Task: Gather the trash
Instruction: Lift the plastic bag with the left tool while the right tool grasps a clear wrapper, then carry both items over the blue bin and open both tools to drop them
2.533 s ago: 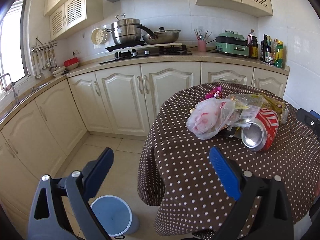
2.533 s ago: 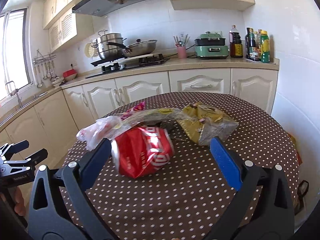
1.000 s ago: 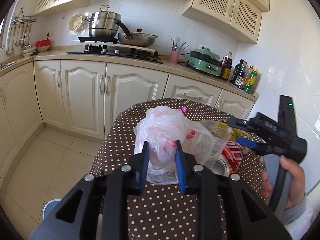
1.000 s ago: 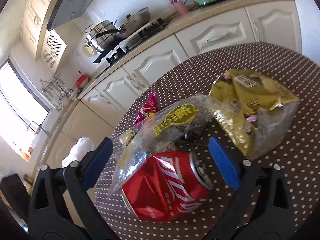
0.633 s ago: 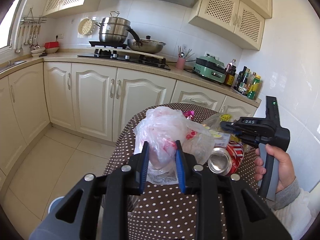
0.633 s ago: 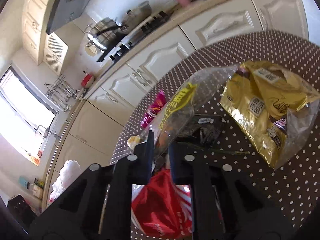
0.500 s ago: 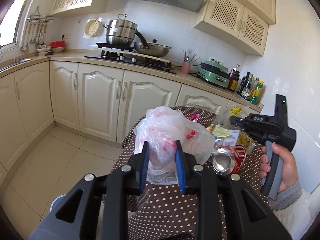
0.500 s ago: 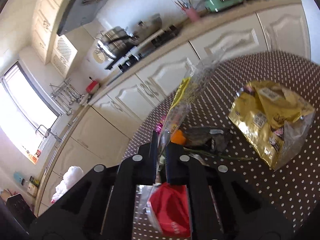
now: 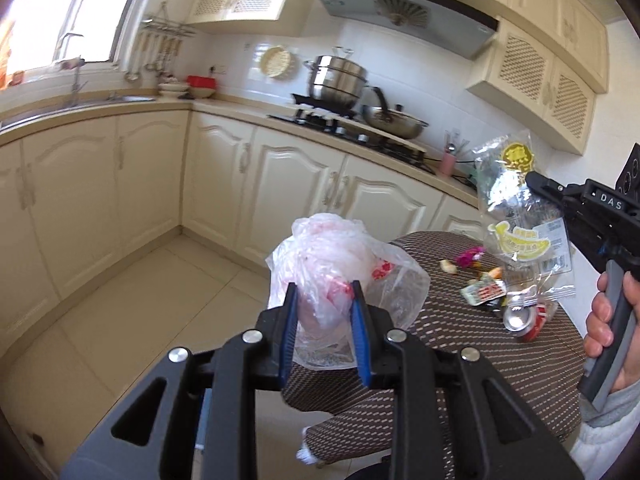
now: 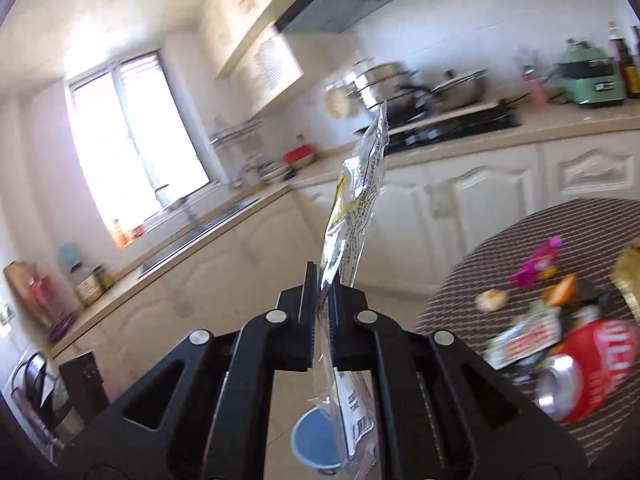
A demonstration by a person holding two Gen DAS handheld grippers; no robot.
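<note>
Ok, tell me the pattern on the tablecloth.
The tablecloth is dark brown with small white dots, here blurred into short streaks; clearest in the left wrist view.

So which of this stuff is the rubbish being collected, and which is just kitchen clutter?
Part of the job:
plastic bag
clear wrapper
crushed can
pink wrapper
blue bin

Just there:
steel pot
frying pan
green cooker

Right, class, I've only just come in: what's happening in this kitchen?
A person is clearing rubbish off a dotted table with a handheld gripper in each hand. The left gripper is shut on a crumpled plastic bag; the right gripper is shut on a clear wrapper, held up off the table. A crushed red can and small scraps lie on the table. A blue bin stands on the floor.
</note>
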